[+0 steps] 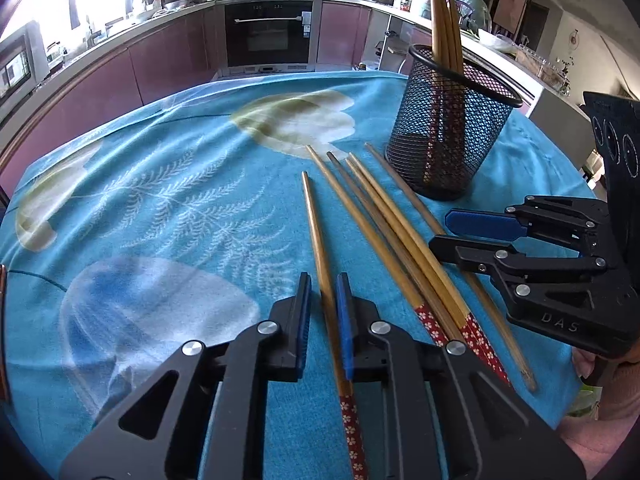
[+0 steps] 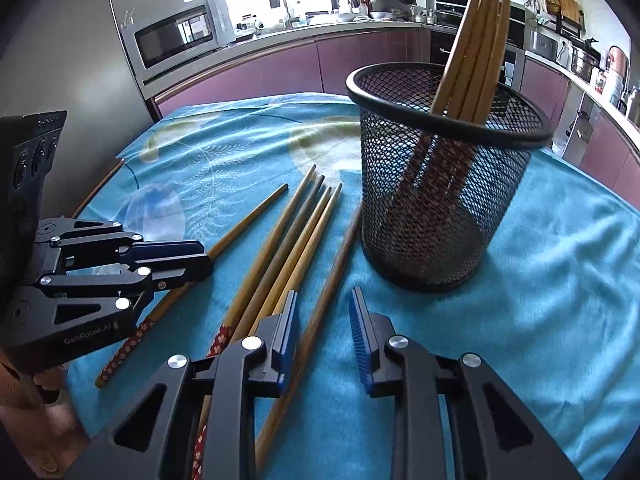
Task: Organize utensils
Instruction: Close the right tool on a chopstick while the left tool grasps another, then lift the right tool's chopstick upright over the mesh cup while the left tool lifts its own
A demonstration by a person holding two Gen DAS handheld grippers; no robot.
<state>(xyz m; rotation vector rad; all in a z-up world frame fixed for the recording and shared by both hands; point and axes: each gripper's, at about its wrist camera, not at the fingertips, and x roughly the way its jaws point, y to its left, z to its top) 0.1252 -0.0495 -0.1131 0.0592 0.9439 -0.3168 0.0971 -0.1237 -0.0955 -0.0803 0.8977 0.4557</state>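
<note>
Table: mesh cup w/ chopsticks

Black plastic body of the right gripper, seen from the left wrist: raised letters "DAS".
Black plastic body of the left gripper, seen from the right wrist: pale print "GenRobot.AI".

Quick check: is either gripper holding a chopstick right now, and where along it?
The left gripper is shut on one chopstick, in its handle half just above the red floral end. The right gripper straddles another chopstick, jaws not closed.
</note>
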